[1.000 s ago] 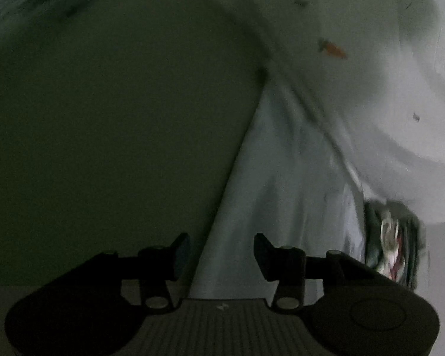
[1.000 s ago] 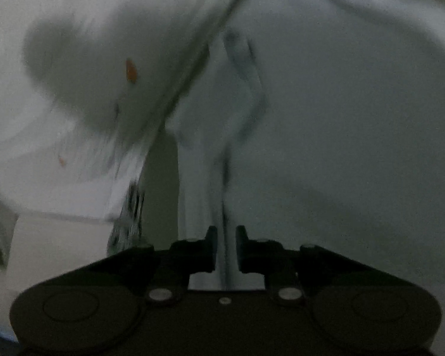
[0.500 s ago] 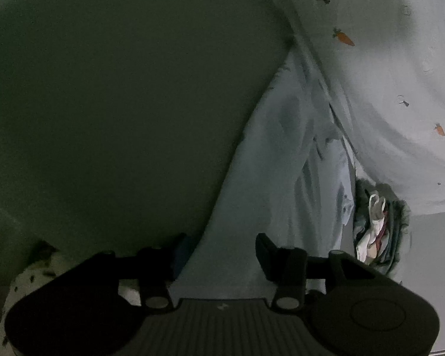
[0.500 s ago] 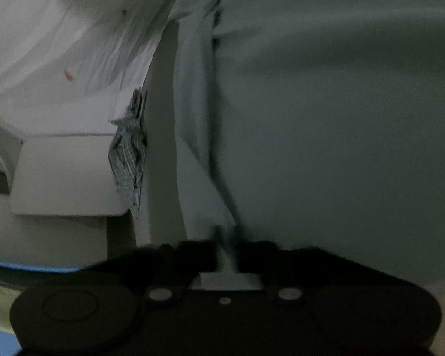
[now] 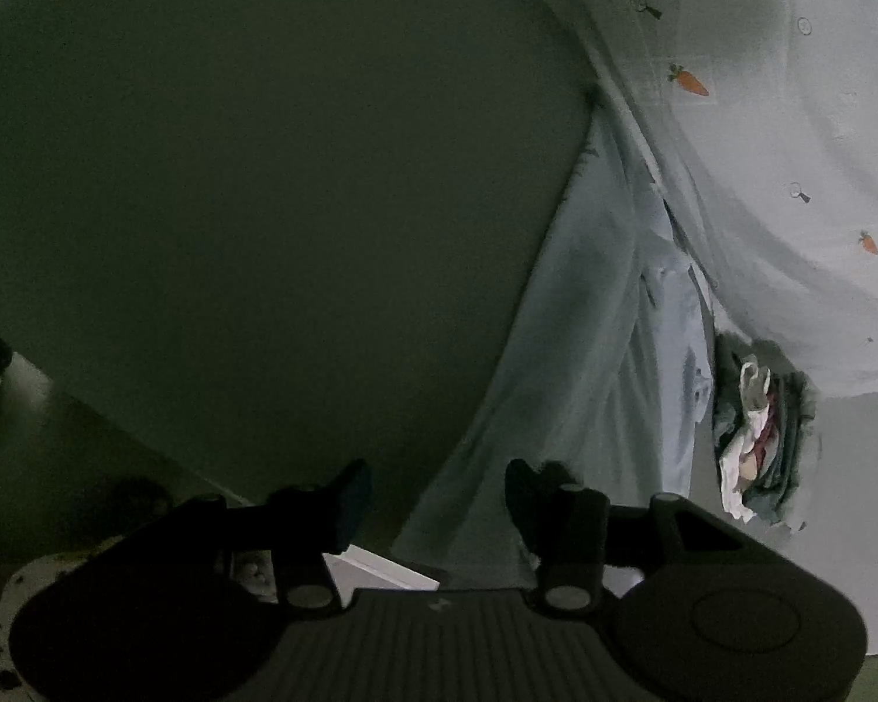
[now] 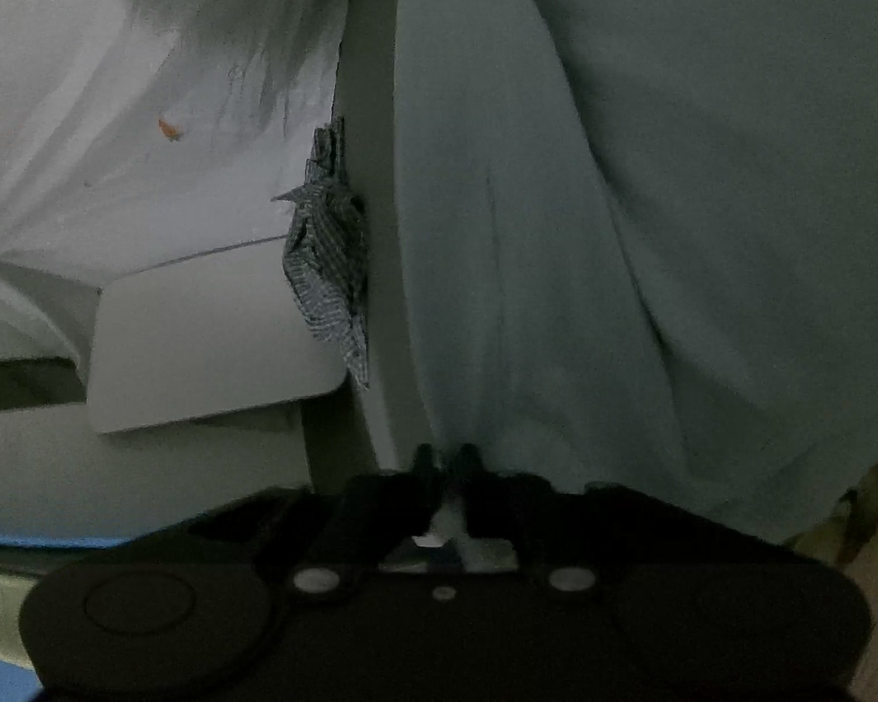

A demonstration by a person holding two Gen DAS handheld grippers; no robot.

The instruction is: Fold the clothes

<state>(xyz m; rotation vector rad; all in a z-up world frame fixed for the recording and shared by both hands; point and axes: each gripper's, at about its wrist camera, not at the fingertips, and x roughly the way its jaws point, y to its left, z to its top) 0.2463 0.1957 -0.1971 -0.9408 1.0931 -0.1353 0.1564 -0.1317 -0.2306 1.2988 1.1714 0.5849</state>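
Now right claw lifted garment higher

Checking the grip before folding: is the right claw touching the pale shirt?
Touching. The right wrist view shows the right claw shut on the pale shirt.

Place: a home, likely a bedroom
Bedding: white sheet with small carrot prints
Laundry: heap of mixed clothes, checked garment
Light: dim, indoor
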